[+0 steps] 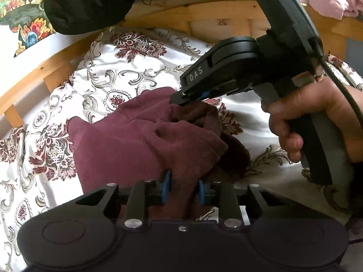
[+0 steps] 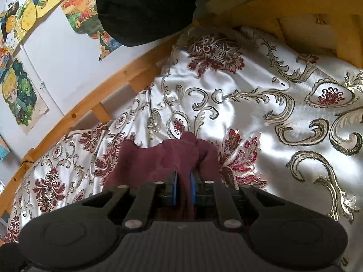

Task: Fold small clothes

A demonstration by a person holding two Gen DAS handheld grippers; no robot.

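A maroon garment [image 1: 136,140] lies bunched on the bed's floral bedspread [image 1: 140,68], near the middle. The left claw [image 1: 182,189] pinches the garment's near edge between its blue pads [image 1: 166,187], narrow. The right claw [image 2: 183,188], held in a hand [image 1: 313,117], clamps a fold at the garment's far right side, its pads nearly together on the cloth. A wooden bed frame [image 1: 56,63] curves along the far left. A black cloth [image 1: 90,2] hangs at the top.
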